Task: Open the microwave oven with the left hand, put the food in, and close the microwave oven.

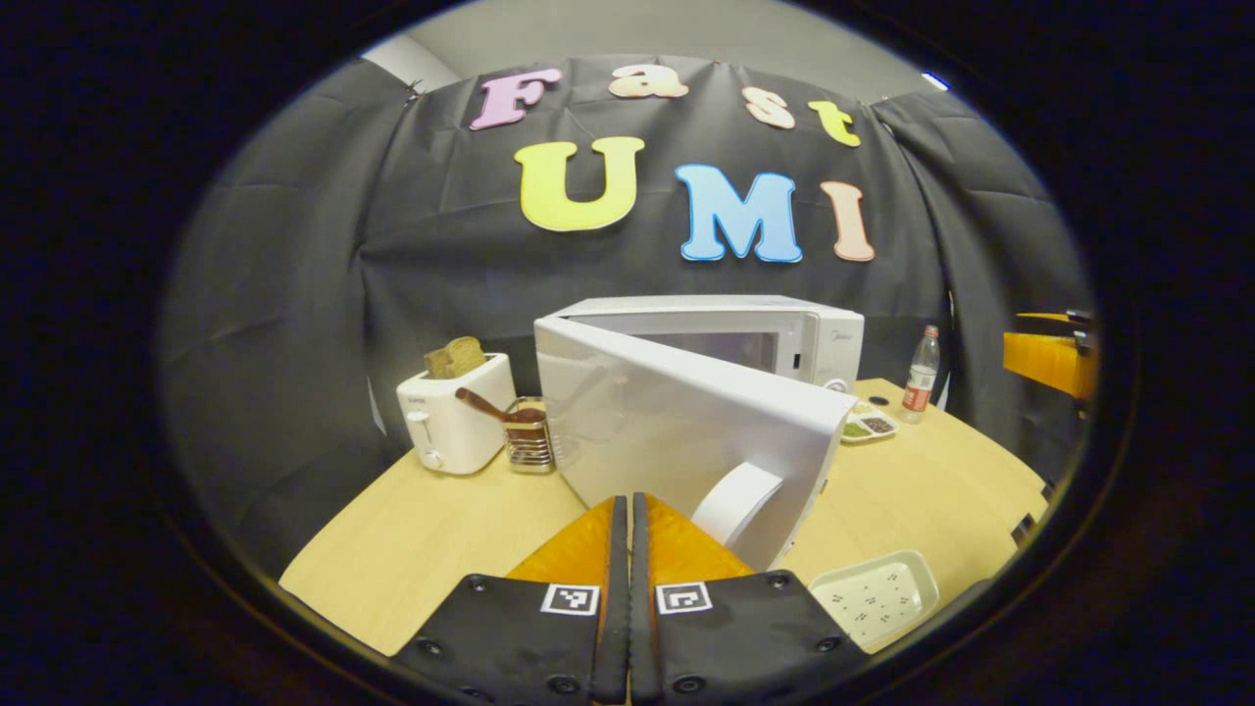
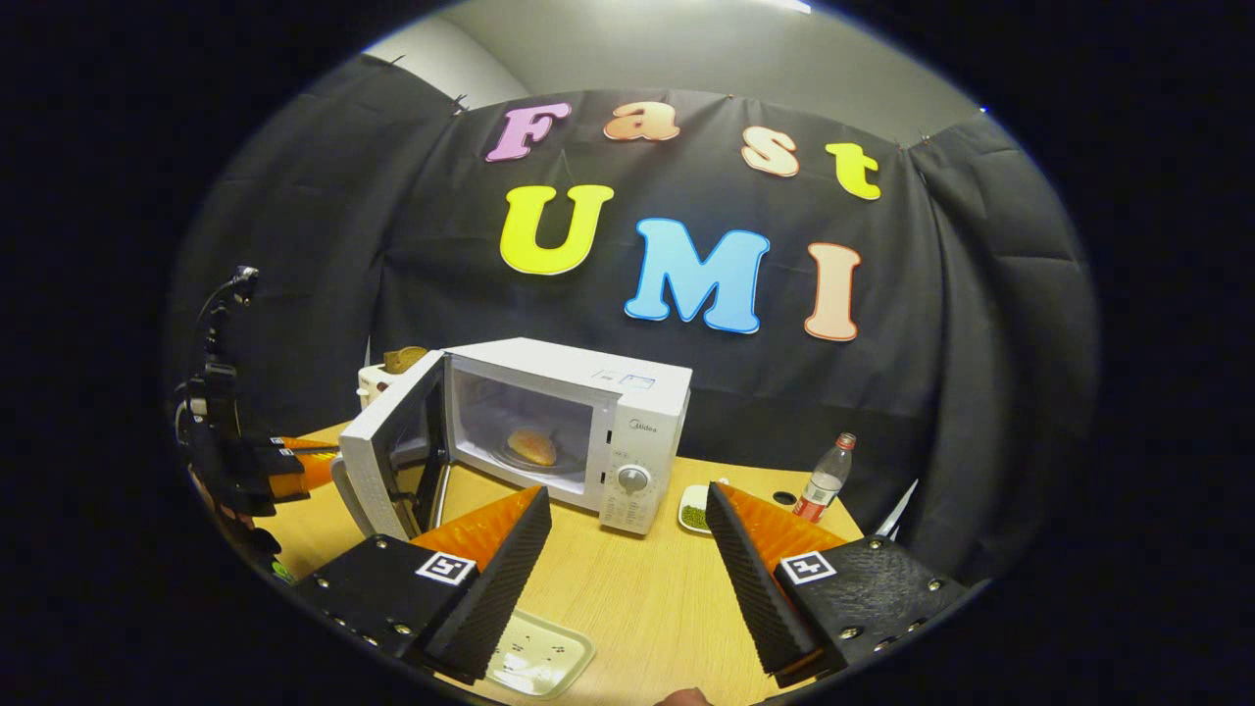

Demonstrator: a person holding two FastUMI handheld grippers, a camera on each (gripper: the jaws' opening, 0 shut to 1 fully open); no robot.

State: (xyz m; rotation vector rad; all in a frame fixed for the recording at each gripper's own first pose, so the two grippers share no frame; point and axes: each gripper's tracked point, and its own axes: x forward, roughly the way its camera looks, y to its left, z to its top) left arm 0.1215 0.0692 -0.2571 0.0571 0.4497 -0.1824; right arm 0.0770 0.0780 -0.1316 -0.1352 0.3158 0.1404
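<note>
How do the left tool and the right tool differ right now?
The left tool has its fingers pressed together with nothing between them; the right tool stands wide open, also empty. The left tool sits close behind the open microwave door, near its handle; the right tool hangs back over the table, facing the oven cavity with the bun inside. Neither holds anything.

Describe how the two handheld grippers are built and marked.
Each has two wedge-shaped fingers with ribbed inner pads on black bolted blocks, and each block carries a square black-and-white tag. This shows on the left gripper and the right gripper. In the right gripper view, the left gripper has a black body and cable.
</note>
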